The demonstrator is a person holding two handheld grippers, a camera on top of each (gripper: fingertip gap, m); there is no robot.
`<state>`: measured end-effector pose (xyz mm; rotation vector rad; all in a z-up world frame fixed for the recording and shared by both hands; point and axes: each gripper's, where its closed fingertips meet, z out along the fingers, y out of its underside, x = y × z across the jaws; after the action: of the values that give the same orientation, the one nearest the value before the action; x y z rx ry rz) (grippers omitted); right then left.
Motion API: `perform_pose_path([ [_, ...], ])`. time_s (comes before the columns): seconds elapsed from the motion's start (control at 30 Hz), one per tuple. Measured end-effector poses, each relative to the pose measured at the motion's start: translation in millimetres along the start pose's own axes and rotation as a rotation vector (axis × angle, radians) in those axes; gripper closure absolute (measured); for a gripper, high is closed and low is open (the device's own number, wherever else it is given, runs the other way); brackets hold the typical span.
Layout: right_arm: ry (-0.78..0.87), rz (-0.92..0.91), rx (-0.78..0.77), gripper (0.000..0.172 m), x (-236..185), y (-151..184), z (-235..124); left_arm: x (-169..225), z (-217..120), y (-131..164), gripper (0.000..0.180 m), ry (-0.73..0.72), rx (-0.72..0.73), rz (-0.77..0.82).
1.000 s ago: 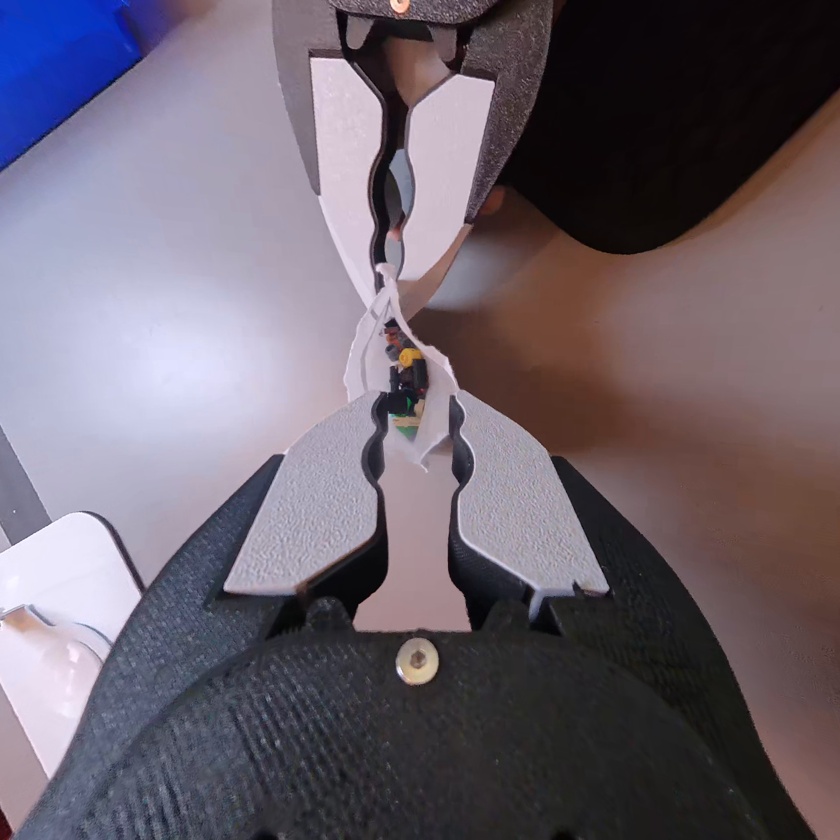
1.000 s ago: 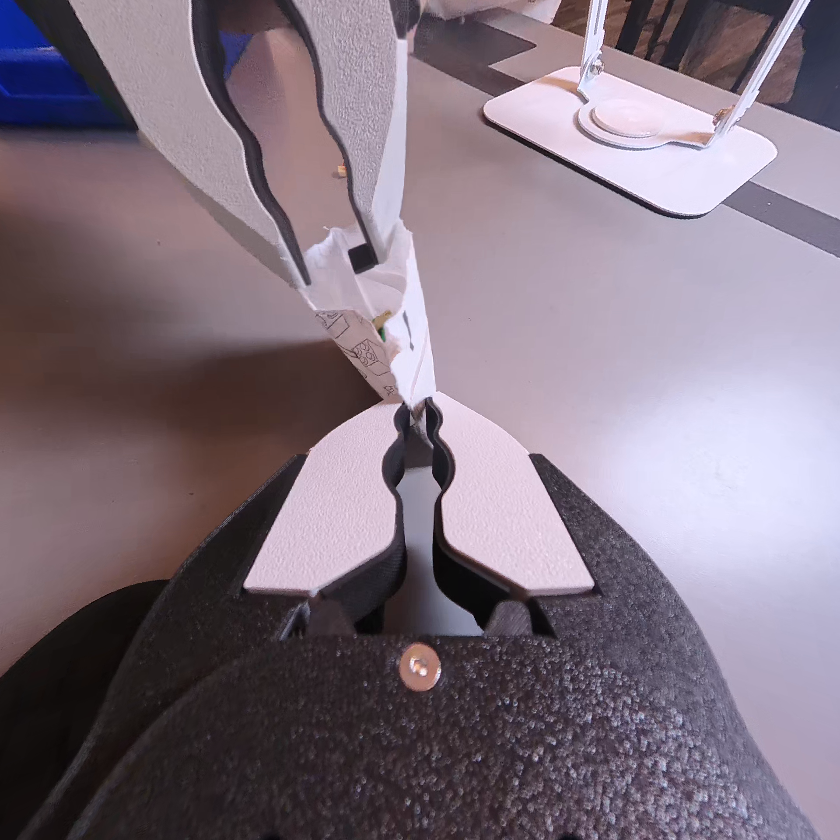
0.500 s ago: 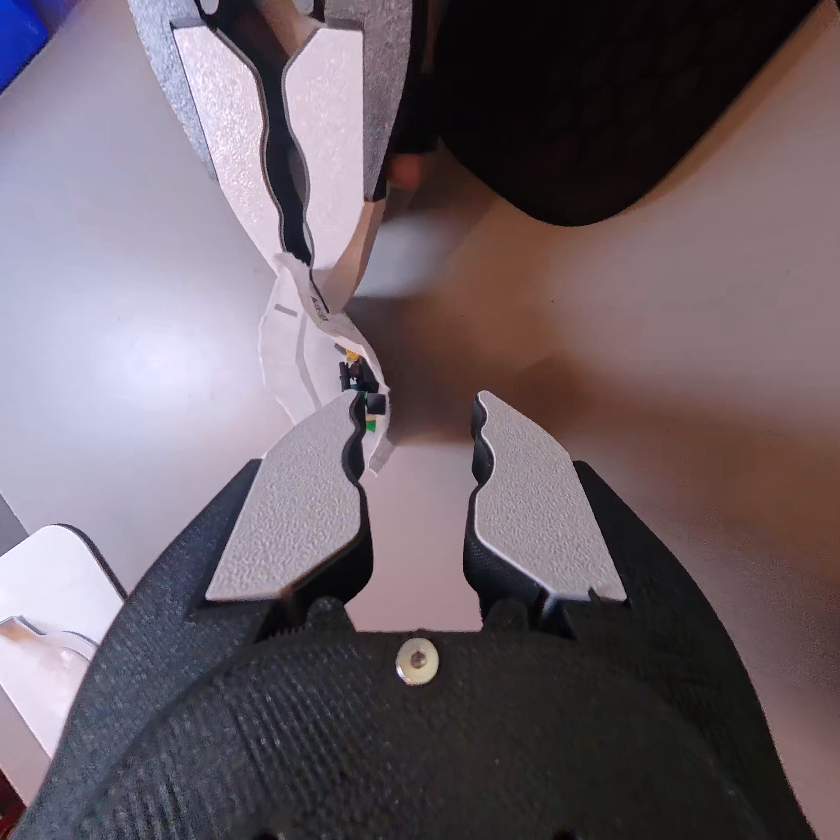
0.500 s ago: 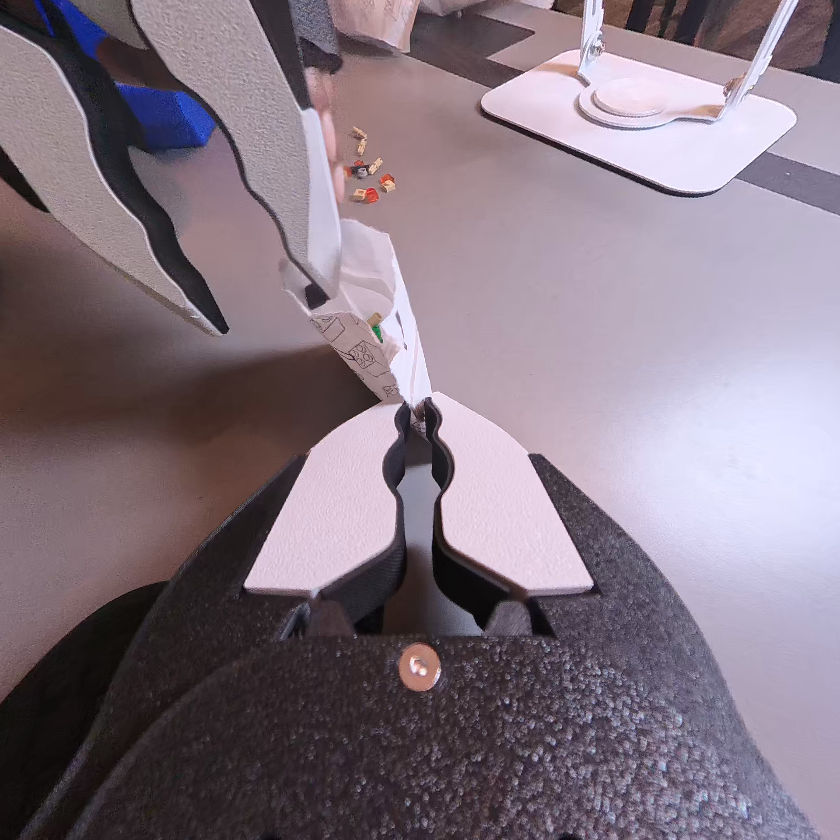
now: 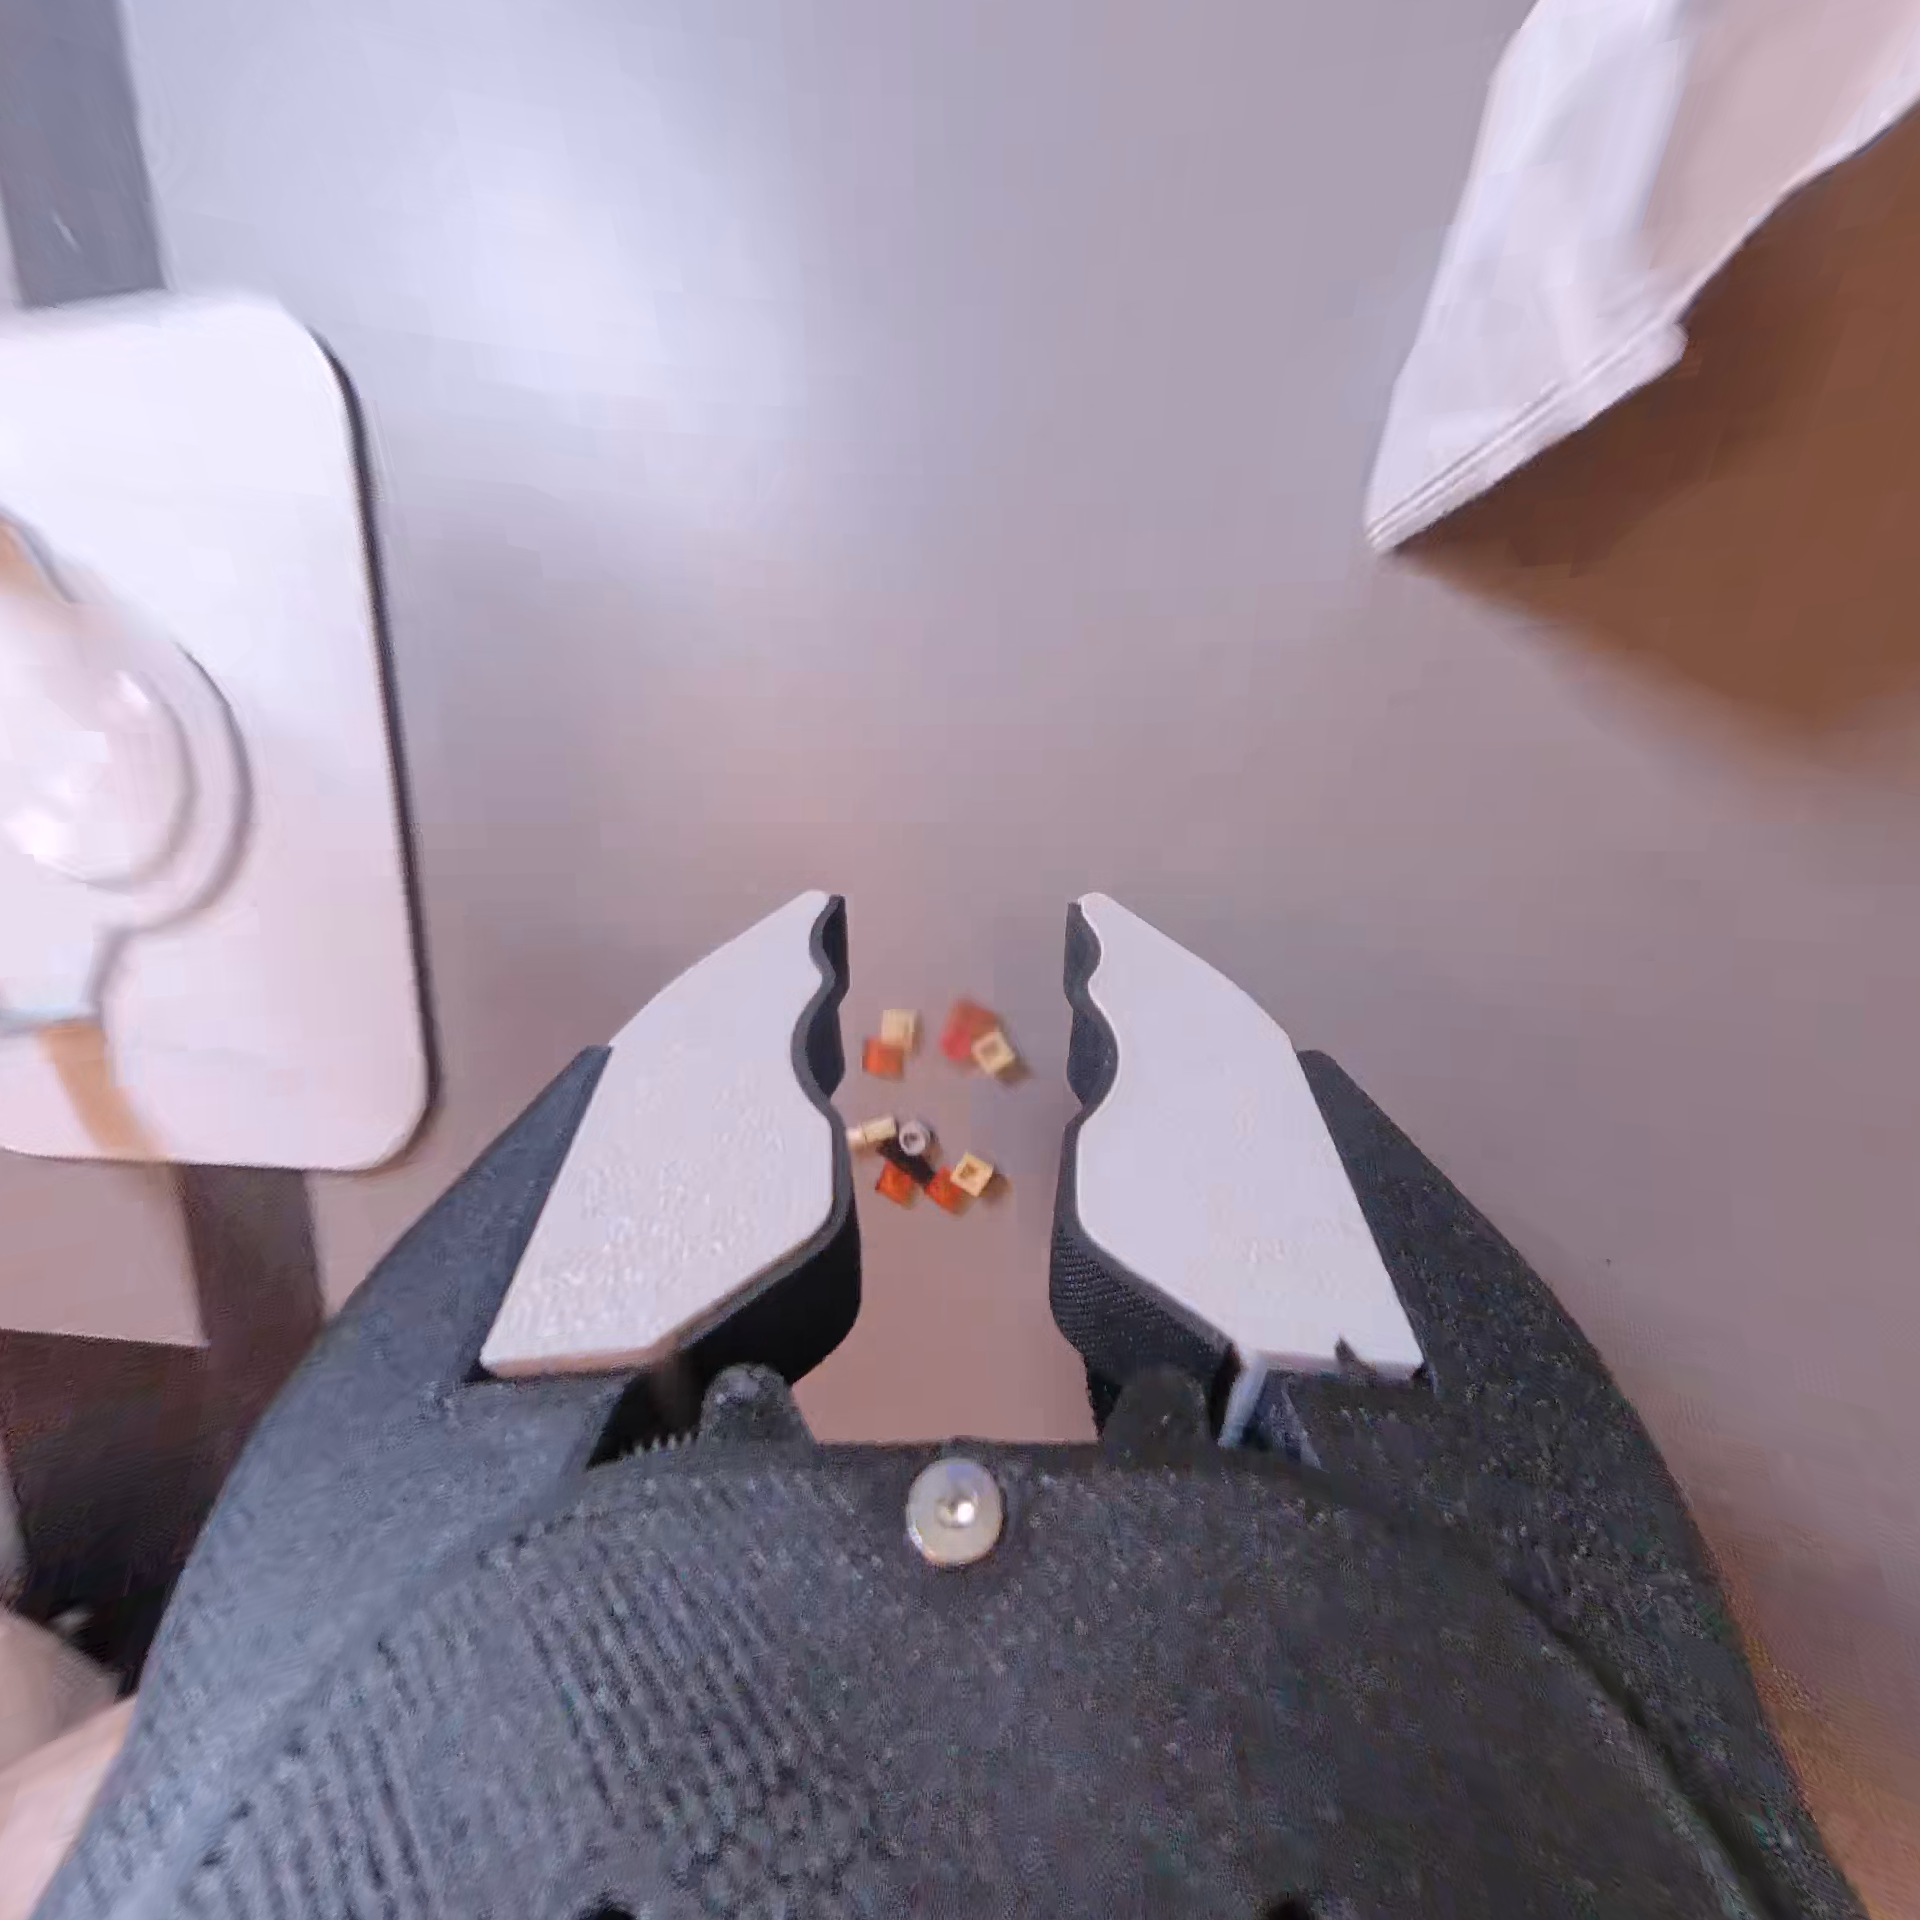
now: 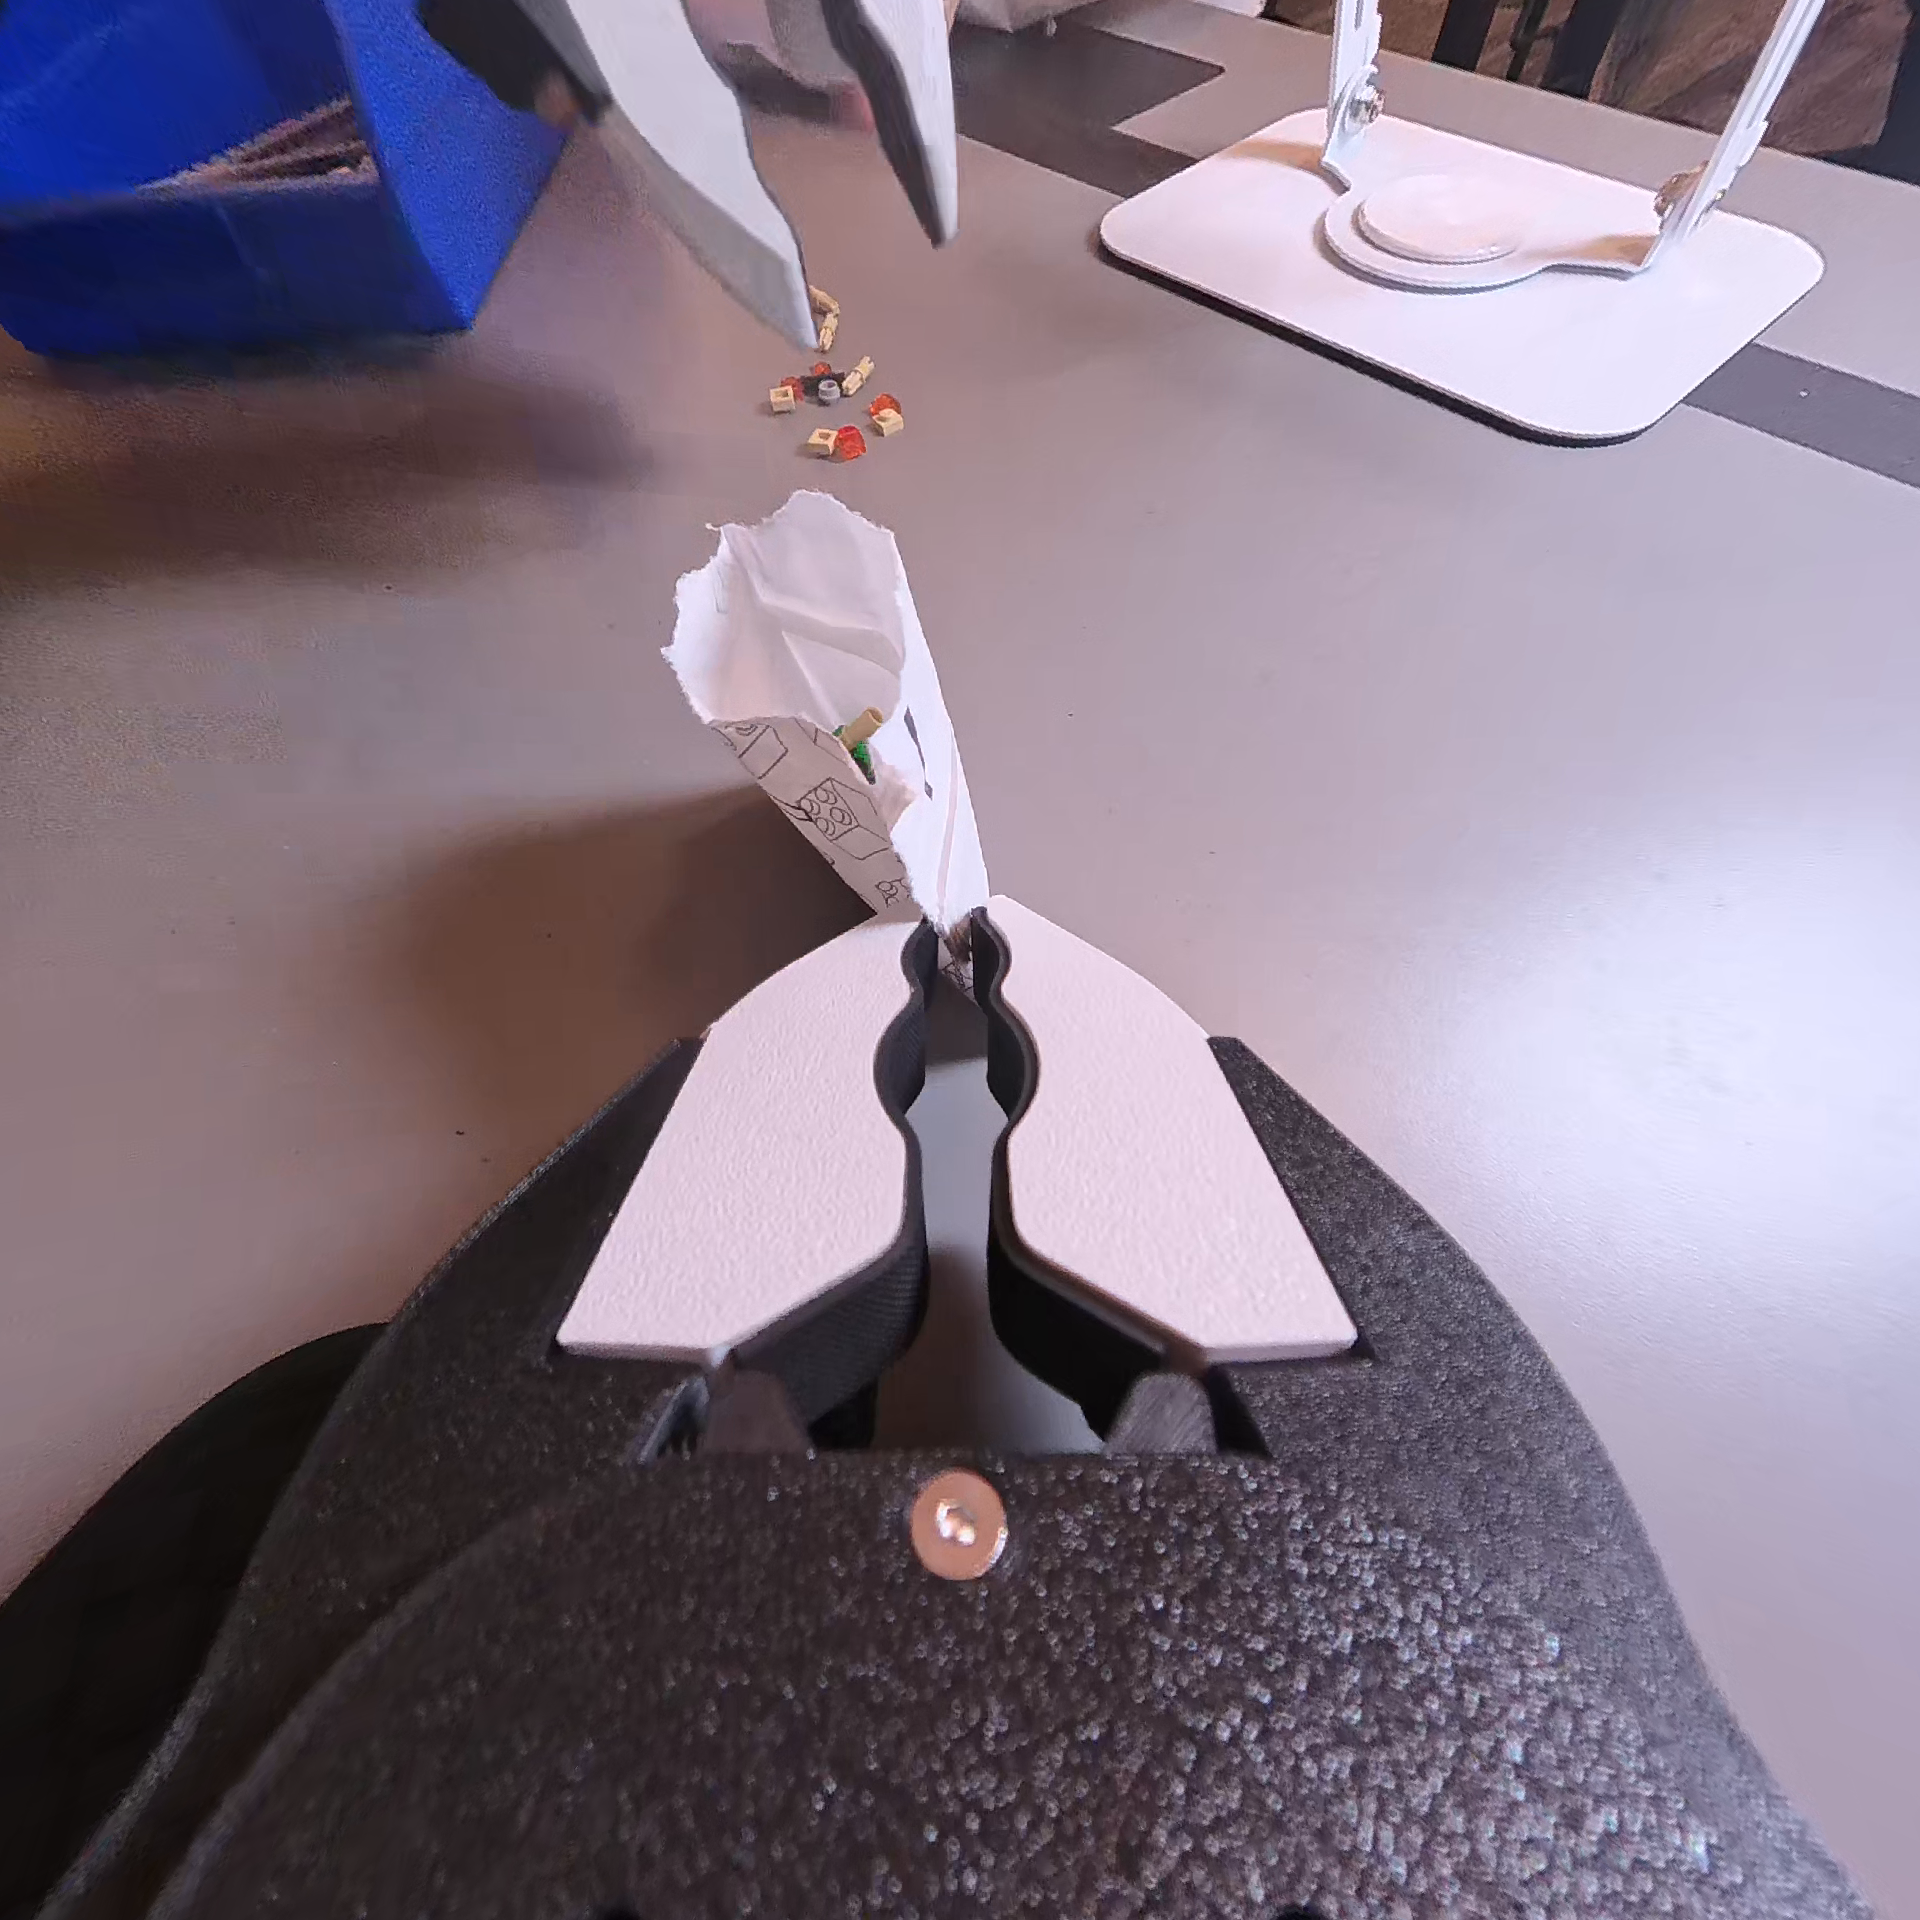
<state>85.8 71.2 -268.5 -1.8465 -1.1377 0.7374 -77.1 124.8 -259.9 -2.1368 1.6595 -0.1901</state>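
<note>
My right gripper [image 6: 954,920] is shut on the corner of a torn white paper bag [image 6: 831,686] printed with brick outlines; it holds the bag up above the grey table, torn mouth facing away. Small green and tan pieces [image 6: 862,740] sit inside it. My left gripper [image 5: 956,914] is open and empty, hovering over several small red, tan and black toy bricks [image 5: 935,1101] that lie loose on the table. The bricks [image 6: 831,400] and the left gripper's fingers [image 6: 727,197] also show in the right wrist view, beyond the bag.
A white stand base [image 5: 197,779] lies left of the left gripper and also shows at the far right in the right wrist view [image 6: 1475,291]. A blue bin [image 6: 239,187] stands at the far left. A white bag [image 5: 1621,249] lies at the upper right. The left gripper's tips are roughly 20 centimetres from the right gripper's.
My left gripper opened, let go of the torn bag's edge and swung away to hover over the loose bricks. The right gripper stays shut on the bag, which now stands free.
</note>
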Motion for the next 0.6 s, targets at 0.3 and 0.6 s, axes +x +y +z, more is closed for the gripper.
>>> perform_pose_path([
  [0.3, -0.007, 0.007, -0.001, 0.166, 0, 0, 0, -6, 26, 57, 0.14, 0.11, -0.088, -0.128],
  [0.6, -0.009, 0.005, -0.001, 0.166, 0, 0, 0, -3, 29, 55, 0.157, 0.127, -0.069, -0.13],
])
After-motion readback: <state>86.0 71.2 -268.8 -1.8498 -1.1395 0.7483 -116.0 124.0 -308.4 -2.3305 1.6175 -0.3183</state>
